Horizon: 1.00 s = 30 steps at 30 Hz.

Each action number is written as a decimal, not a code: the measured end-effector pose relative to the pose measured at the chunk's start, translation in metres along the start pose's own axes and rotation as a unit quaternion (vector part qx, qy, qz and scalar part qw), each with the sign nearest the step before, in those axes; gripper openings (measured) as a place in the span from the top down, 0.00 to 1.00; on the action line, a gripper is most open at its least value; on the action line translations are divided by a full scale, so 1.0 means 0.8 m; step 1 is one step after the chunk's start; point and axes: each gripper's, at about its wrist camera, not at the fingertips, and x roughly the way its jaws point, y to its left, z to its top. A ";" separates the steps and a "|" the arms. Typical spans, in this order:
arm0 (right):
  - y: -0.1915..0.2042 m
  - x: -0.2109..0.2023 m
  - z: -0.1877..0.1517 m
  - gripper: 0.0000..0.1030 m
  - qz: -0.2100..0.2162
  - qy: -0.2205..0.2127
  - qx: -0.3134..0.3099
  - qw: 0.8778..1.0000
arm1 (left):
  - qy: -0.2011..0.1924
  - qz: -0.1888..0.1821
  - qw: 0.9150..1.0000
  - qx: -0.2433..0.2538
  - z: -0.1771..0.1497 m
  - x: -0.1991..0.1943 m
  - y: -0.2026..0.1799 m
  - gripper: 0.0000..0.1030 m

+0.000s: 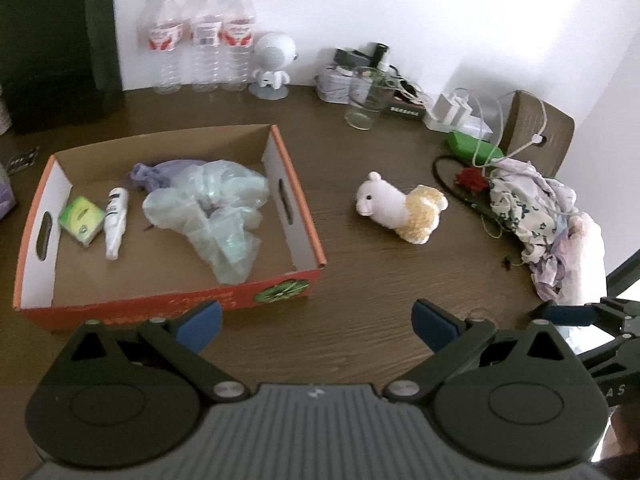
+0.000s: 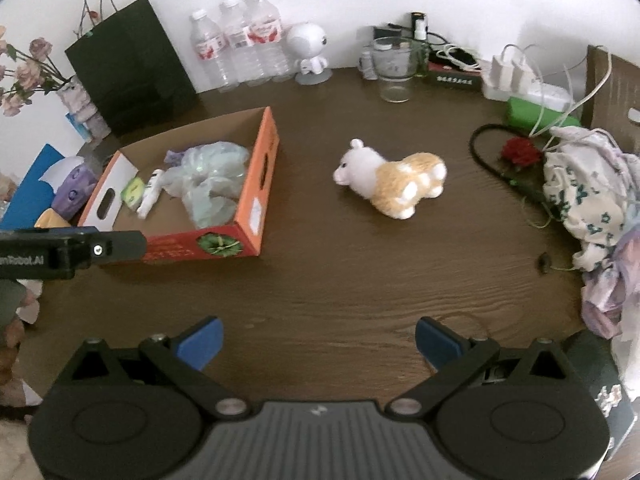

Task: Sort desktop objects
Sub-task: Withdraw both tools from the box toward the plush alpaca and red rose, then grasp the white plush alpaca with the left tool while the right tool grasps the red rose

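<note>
An orange cardboard box (image 1: 308,228) (image 2: 262,184) stands on the brown desk and holds a crumpled plastic bag (image 1: 218,208), a white tube (image 1: 116,220), a green packet (image 1: 80,220) and a purple cloth (image 1: 148,174). A white and yellow plush alpaca (image 1: 400,208) (image 2: 394,180) lies on the desk right of the box. My left gripper (image 1: 316,326) is open and empty in front of the box. My right gripper (image 2: 318,342) is open and empty, nearer than the alpaca. The right gripper's fingers (image 1: 568,314) show at the left wrist view's right edge.
A pile of floral cloth (image 1: 532,208) (image 2: 588,196), a red flower (image 2: 520,152), a green case (image 1: 474,148) and cables lie at the right. Water bottles (image 1: 200,40), a white robot figure (image 1: 274,60), a glass (image 1: 366,98) and a black bag (image 2: 132,64) stand along the wall.
</note>
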 end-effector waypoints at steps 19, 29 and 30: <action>-0.118 0.033 0.072 0.06 -0.104 -0.108 -0.015 0.989 | 0.021 -0.019 0.999 0.023 0.080 0.092 -0.080 0.04; -0.212 0.105 0.132 0.17 -0.141 -0.134 -0.021 0.981 | 0.062 0.019 0.998 -0.005 0.120 0.201 -0.121 0.06; -0.220 0.113 0.138 0.18 -0.144 -0.136 -0.024 0.980 | 0.065 0.021 0.998 -0.009 0.123 0.210 -0.123 0.06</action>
